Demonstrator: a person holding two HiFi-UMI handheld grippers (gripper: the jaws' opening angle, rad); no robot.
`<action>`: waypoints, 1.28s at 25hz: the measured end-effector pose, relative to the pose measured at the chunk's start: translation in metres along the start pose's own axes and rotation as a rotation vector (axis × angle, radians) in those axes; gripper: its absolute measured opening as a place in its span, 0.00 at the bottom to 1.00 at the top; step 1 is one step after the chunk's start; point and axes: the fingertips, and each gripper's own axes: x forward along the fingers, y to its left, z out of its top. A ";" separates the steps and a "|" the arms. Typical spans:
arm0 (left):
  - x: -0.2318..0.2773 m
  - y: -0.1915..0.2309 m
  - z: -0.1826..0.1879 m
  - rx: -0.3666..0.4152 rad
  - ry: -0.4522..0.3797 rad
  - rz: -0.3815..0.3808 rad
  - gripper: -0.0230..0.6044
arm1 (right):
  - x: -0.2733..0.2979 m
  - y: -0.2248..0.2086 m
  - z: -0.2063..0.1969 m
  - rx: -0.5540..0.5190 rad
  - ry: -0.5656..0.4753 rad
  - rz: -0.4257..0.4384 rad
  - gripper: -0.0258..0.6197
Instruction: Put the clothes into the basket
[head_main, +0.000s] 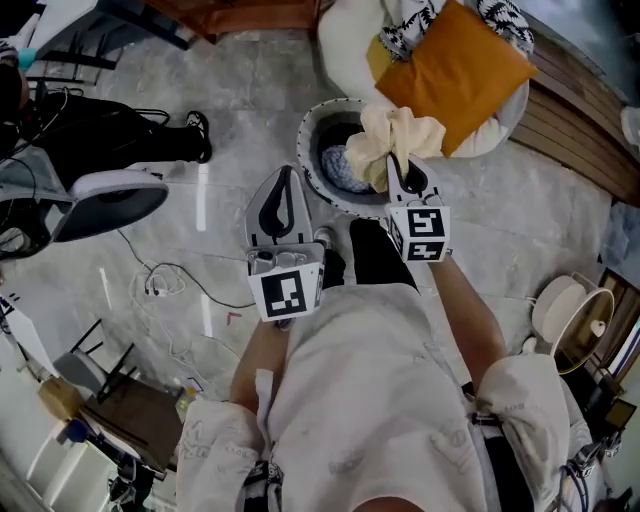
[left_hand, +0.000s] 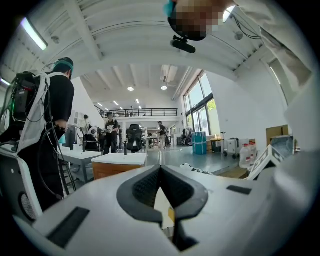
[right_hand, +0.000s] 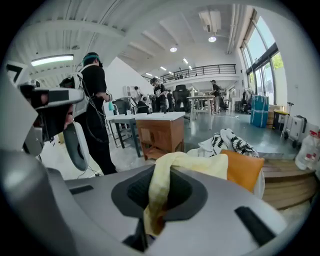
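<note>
In the head view my right gripper is shut on a pale yellow cloth, which bunches over the near right rim of a round white basket. A blue garment lies inside the basket. In the right gripper view the yellow cloth runs down between the jaws of the right gripper. My left gripper hangs to the left of the basket, over the floor, jaws together with nothing in them. In its own view the left gripper points level across the hall.
An orange cushion and a black-and-white patterned cloth lie on a white seat behind the basket. A wooden platform runs at the right. A chair and cables are at the left. A person stands nearby.
</note>
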 end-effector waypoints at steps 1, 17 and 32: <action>-0.001 0.001 -0.002 0.000 0.003 0.006 0.04 | 0.005 0.000 -0.007 0.002 0.020 0.001 0.07; -0.009 0.024 -0.012 -0.031 0.043 0.081 0.04 | 0.101 -0.006 -0.153 0.064 0.413 0.012 0.07; -0.004 0.028 -0.020 -0.039 0.068 0.069 0.04 | 0.114 -0.021 -0.174 0.280 0.512 -0.034 0.36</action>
